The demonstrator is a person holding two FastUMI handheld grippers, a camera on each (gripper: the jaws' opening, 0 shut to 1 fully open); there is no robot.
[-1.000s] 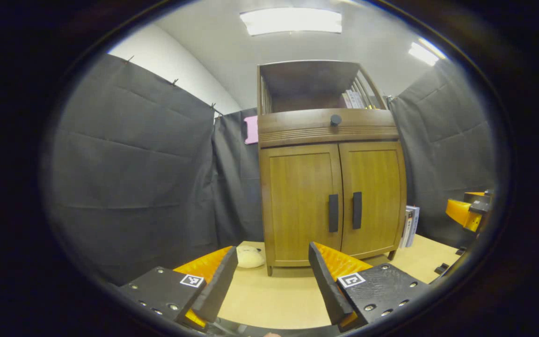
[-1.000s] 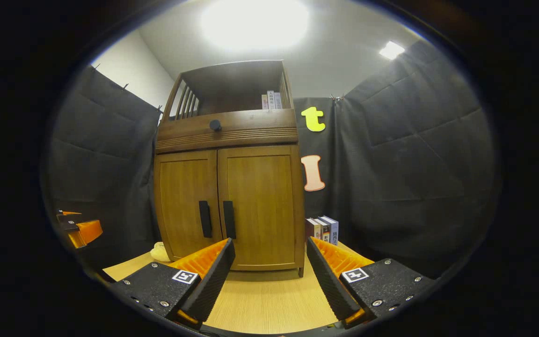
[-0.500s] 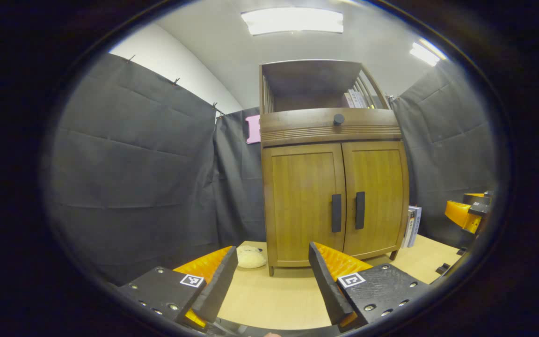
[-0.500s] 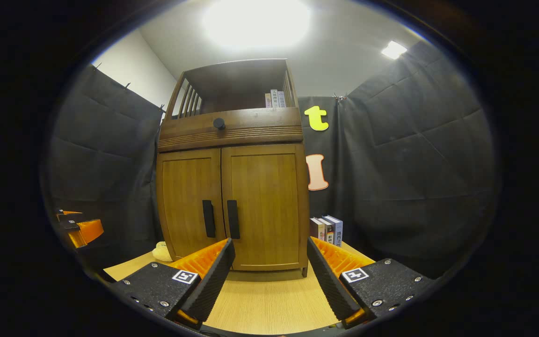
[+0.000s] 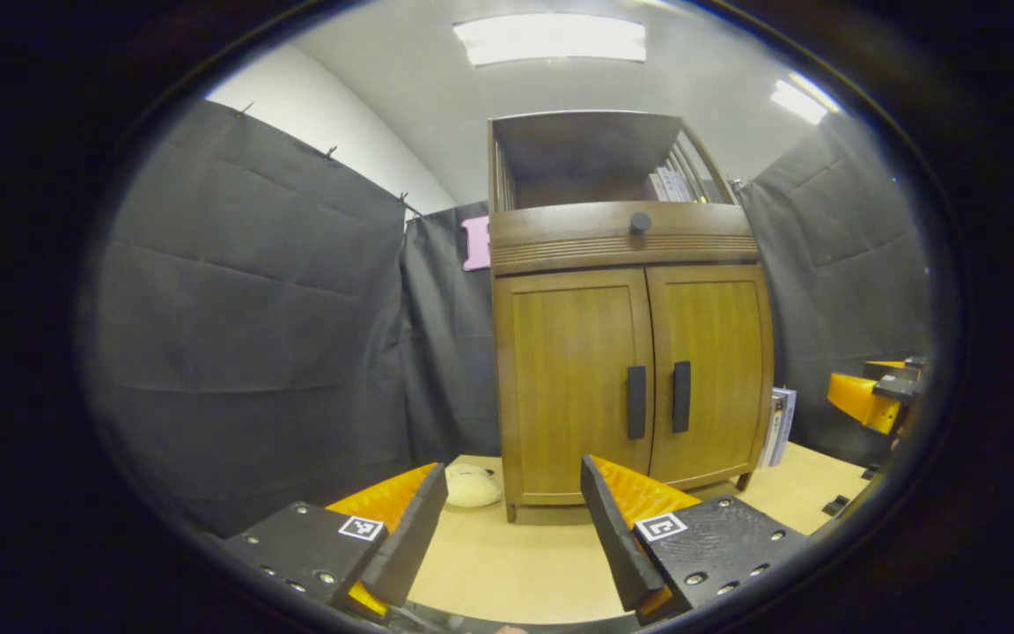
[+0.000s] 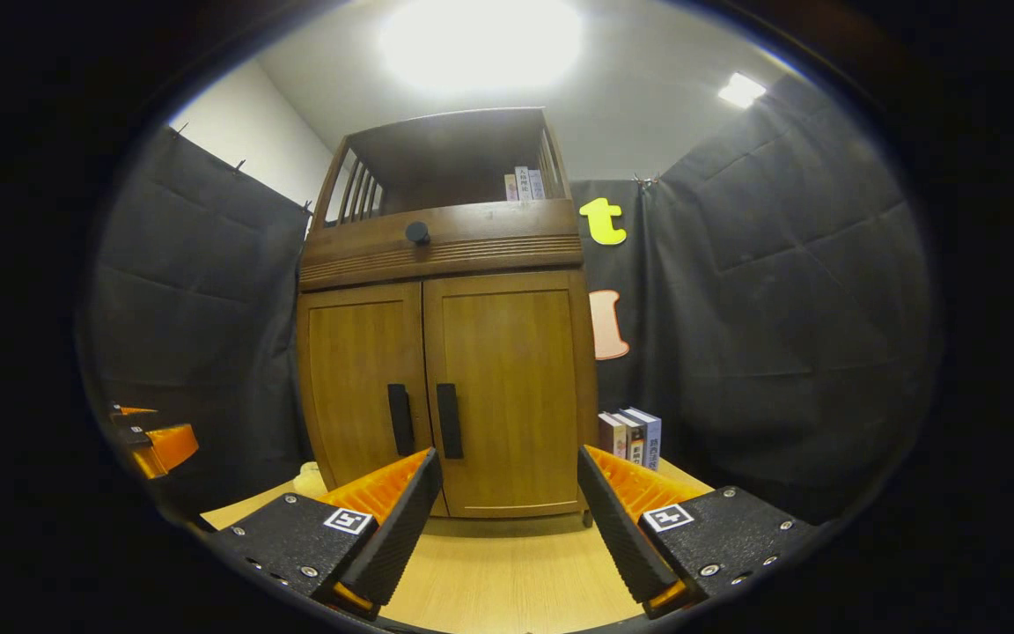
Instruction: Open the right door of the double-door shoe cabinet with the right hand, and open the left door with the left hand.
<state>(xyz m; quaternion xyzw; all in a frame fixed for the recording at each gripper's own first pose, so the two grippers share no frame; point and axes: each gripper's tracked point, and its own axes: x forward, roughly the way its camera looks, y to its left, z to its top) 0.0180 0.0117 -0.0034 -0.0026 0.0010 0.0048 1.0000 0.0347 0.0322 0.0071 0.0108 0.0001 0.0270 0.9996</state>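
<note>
Left gripper view: my left gripper [image 5: 514, 528] is spread open and empty, the shoe cabinet [image 5: 630, 352] ahead and slightly right, its left door [image 5: 574, 383] closed. Right gripper view: my right gripper [image 6: 509, 519] is open too, holding nothing, with the closed right door [image 6: 511, 396] straight ahead above the fingers.
</note>
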